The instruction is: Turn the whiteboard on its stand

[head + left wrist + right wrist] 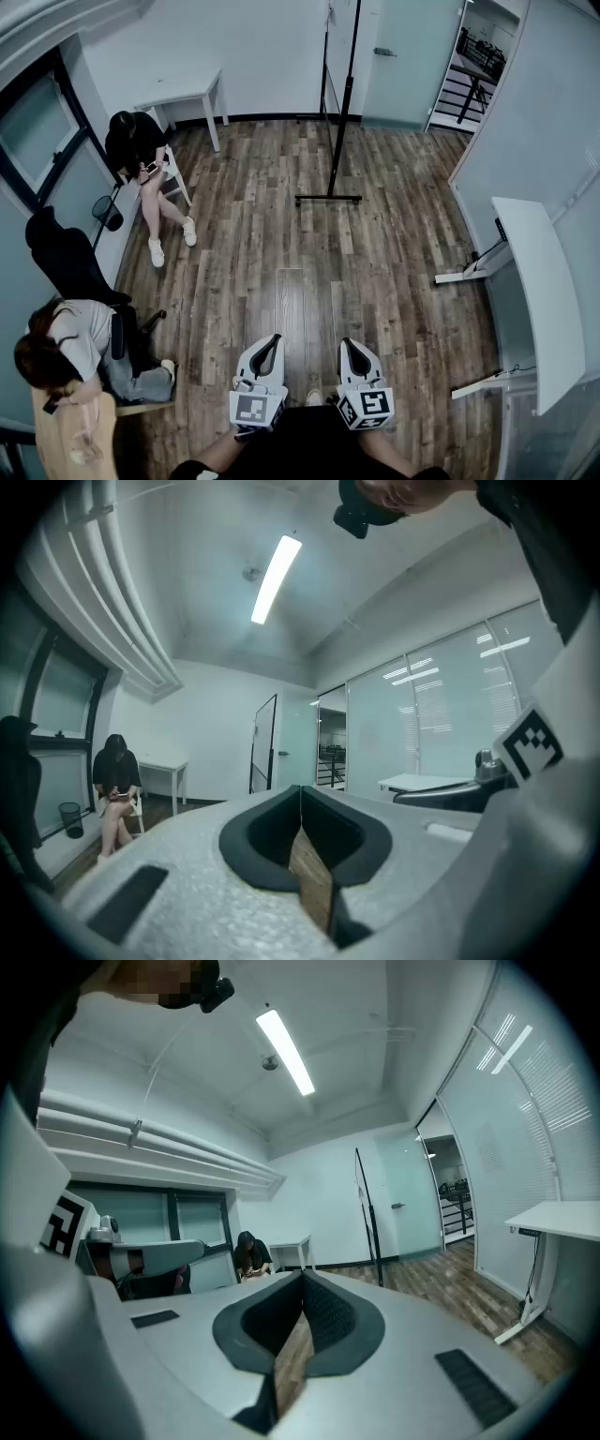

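Note:
The whiteboard (330,42) stands edge-on across the room on a black stand (330,198) with a low foot bar. It shows as a thin black-framed panel in the left gripper view (263,744) and as a slim dark pole in the right gripper view (367,1215). My left gripper (273,340) and right gripper (348,343) sit side by side at the bottom of the head view, far from the board. Both have their jaws shut tip to tip with nothing between them.
A seated person (145,164) is by a white table (185,92) at the far left. Another person (70,349) sits at the near left beside a black chair (67,255). A white desk (534,281) stands on the right, and an open doorway (473,66) is beyond the board.

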Demonstrator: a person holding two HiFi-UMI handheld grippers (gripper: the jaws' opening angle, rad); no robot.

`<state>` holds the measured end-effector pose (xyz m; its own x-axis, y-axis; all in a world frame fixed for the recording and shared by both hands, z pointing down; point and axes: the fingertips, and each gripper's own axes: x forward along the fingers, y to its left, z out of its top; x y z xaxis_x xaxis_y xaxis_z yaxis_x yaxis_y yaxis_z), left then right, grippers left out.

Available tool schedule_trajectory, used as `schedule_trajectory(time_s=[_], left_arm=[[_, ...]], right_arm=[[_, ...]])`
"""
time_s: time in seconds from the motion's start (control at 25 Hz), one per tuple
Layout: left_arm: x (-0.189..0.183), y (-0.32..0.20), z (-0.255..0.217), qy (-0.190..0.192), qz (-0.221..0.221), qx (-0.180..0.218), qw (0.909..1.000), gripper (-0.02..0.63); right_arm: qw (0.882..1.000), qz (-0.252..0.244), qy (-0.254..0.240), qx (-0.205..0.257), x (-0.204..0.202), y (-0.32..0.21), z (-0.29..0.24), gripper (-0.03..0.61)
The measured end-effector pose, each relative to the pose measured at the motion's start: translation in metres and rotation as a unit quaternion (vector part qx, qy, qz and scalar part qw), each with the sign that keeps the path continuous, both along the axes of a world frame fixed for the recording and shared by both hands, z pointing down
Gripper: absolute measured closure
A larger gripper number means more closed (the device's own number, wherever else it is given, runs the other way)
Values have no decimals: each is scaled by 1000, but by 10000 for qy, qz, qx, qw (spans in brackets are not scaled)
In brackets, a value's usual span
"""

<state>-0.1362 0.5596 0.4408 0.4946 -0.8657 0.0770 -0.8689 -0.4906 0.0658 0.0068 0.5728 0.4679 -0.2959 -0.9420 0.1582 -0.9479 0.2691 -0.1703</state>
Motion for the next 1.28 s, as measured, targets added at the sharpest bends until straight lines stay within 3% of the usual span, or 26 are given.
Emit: schedule_trajectory(time_s=[0.44,1.12,1.28], left_arm=[[2,4,-4,18,-223,23,9997,597],[51,18,-1,-62,-443,10,9990,597],[64,20,6,-163,-247,45,9996,597]], right_arm=[[10000,-73,3,49,6,8,-1,568],[9994,-262,-137,176,50,21,1,568],[9994,-288,-148,142,58,16,8,568]])
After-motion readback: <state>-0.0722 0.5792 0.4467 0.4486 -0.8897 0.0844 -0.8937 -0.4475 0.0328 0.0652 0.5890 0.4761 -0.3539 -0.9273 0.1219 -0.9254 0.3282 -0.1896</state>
